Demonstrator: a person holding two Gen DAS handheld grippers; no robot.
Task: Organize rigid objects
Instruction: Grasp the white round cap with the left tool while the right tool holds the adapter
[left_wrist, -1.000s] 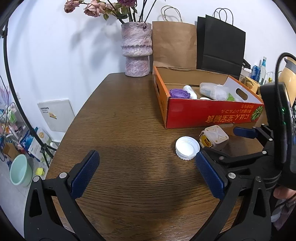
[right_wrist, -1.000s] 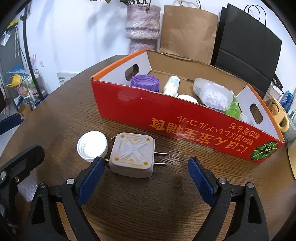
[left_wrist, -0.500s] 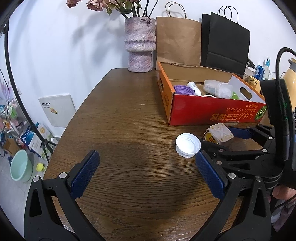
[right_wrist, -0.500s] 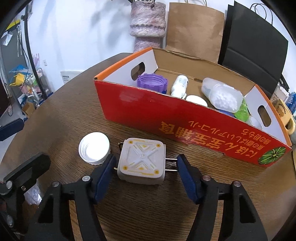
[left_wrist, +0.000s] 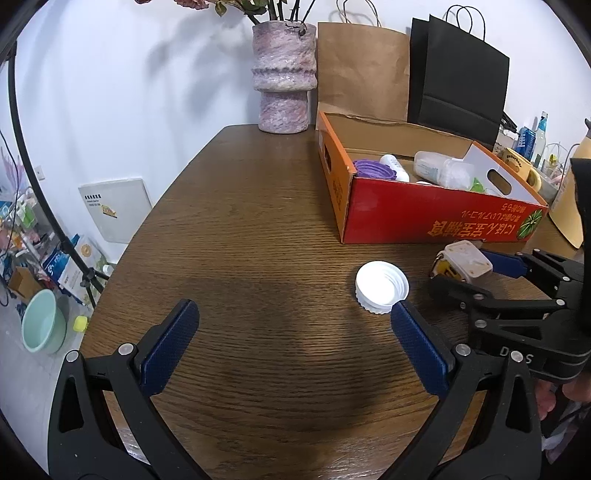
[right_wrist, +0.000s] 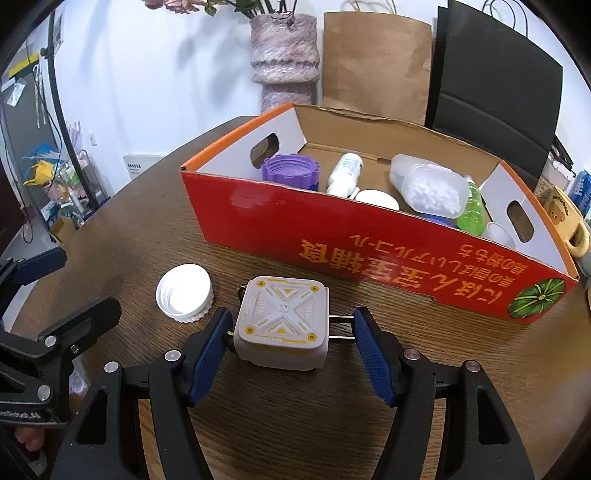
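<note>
The right hand-held gripper (right_wrist: 291, 332) is clamped on the white plug adapter (right_wrist: 282, 325), one pad against its left side and the other on the tips of its two prongs; it seems to rest on the wooden tabletop (right_wrist: 277, 424). The left hand-held gripper (left_wrist: 291, 321) hangs wide open with nothing between its pads, the white cap (left_wrist: 382, 287) just beyond its right fingertip. Farther back stands the red box (right_wrist: 332, 236), holding a purple lid (right_wrist: 291, 171) and bottles.
</note>
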